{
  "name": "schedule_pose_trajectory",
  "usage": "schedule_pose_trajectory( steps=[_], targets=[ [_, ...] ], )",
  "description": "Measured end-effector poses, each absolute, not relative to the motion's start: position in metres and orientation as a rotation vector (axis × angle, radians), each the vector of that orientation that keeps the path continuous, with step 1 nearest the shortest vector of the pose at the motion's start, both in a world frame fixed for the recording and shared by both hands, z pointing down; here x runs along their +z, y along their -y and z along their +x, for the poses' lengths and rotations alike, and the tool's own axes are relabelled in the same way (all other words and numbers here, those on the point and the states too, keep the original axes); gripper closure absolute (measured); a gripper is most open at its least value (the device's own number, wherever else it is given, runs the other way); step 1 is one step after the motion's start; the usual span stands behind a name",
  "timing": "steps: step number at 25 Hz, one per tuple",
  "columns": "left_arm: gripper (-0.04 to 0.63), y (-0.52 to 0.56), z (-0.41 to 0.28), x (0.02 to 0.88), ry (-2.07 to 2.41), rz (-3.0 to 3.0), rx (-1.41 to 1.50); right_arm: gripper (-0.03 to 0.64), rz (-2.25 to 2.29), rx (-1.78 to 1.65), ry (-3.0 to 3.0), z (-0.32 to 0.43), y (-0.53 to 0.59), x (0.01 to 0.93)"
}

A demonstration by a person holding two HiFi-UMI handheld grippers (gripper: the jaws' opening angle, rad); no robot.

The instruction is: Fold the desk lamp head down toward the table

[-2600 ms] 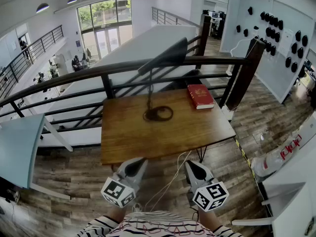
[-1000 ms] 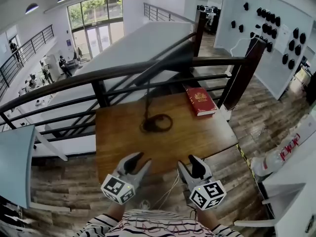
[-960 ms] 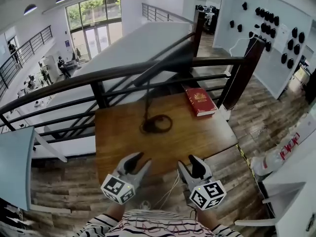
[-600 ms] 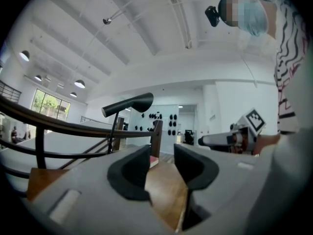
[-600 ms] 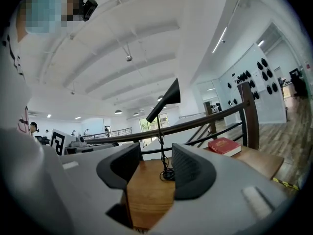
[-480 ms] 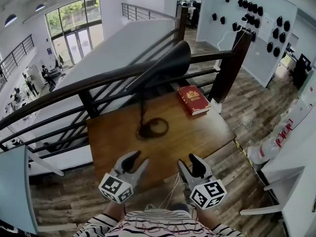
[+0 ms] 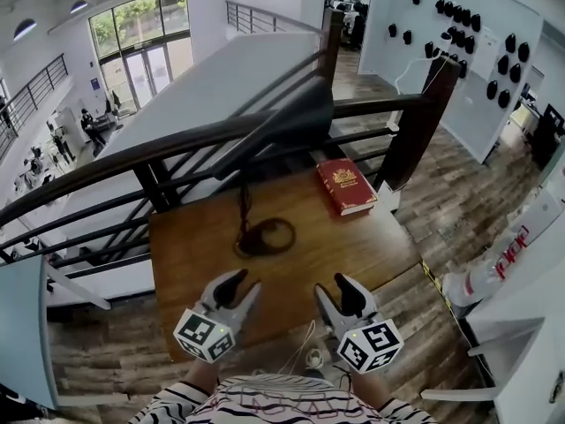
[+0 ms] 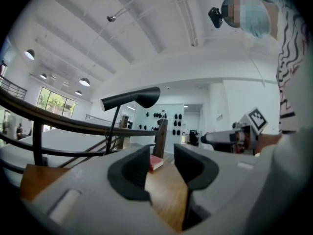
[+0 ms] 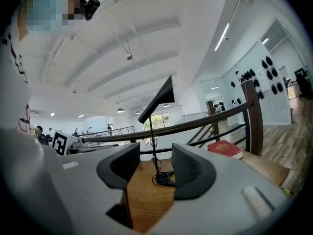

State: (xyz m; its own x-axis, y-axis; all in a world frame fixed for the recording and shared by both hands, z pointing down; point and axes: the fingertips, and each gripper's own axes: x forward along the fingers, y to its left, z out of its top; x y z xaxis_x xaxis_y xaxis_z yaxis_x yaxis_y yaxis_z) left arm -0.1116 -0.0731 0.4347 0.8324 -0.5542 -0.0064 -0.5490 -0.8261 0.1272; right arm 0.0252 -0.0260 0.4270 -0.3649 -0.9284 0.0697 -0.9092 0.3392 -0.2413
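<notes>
1. Wood-plank flooring surrounds a small wooden table (image 7: 362, 237), with a white cable (image 7: 300, 347) trailing on the floor below its 6 o'clock edge.
2. Nearest the person, the left gripper (image 7: 240, 283) hangs over the table's 7 o'clock edge. It points level toward the far side, and its jaws stand partly apart with only bare tabletop showing between them.
3. The right gripper (image 7: 334, 287) sits beside it at 5 o'clock, also level. Its jaws show a similar moderate gap and hold nothing.
4. Past both grippers, the desk lamp's ring-shaped base (image 7: 265, 237) rests near the table's middle, slightly toward 9 o'clock and well apart from either gripper.
5. A thin stem rises from the base, and the dark lamp head (image 7: 291, 122) stands high, slanting toward 1 o'clock above the railing. It is not folded down.
6. A red book (image 7: 346, 185) lies flat at the table's 2 o'clock corner.
7. Behind the table runs a dark railing (image 7: 132, 162) with a thick post (image 7: 415, 122) at 2 o'clock.
8. Farther off is a bright open hall with tall windows at 11 o'clock.
</notes>
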Motion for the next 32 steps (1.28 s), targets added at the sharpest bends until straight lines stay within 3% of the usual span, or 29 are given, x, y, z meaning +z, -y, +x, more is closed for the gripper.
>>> schedule_pose_trajectory(
  steps=[19,32],
  targets=[
    [0.442,0.127,-0.002,0.447,1.248,2.748,-0.099,0.426,-1.399,-0.35,-2.72,0.146,0.115,0.434],
    [0.442,0.155,0.003,0.459,1.372,2.666,-0.103,0.428,-1.307,-0.173,-2.778,0.169,0.161,0.395]
  ],
)
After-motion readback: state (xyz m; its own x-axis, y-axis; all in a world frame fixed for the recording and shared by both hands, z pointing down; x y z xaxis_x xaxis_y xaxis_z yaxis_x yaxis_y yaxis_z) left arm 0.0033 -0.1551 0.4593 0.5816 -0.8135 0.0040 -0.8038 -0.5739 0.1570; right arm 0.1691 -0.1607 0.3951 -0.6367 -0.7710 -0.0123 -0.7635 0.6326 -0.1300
